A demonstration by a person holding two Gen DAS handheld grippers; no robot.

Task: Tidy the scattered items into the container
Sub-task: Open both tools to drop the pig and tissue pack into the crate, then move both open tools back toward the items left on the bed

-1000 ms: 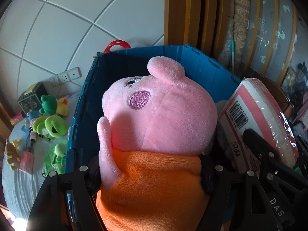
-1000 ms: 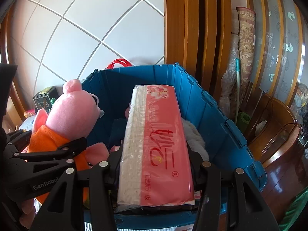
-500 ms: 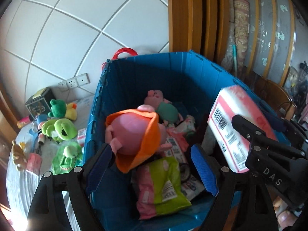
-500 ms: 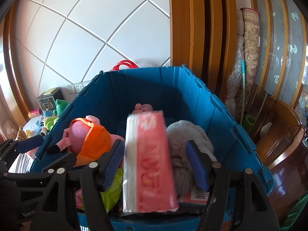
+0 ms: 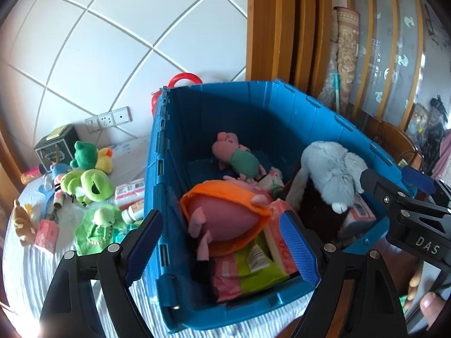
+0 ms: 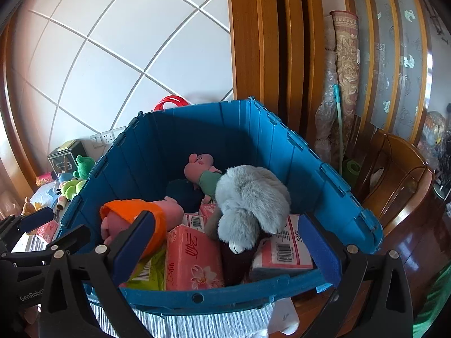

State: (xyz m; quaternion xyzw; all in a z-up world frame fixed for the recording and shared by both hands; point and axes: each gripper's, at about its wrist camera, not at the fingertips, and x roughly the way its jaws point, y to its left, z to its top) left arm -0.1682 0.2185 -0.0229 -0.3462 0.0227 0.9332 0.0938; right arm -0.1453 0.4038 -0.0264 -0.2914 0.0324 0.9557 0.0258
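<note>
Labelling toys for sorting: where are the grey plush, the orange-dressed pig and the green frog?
grey plush (image 6: 251, 197), right wrist view, furry back.
orange-dressed pig (image 5: 225, 214), left wrist view, pink body.
green frog (image 5: 90, 183), left wrist view, head.

Bright daylight fills both of your fisheye views, washing the tiled wall (image 5: 118, 56) pale and glaring white at the lower left corner. The blue bin (image 6: 318, 180) holds deep shadow along its inner walls. Straight lines bow hard toward dark, vignetted edges. The polished wood (image 6: 408, 242) gleams at your right.

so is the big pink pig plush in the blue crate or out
In: the pink pig plush lies on its side inside the blue crate, atop tissue packs.
</note>
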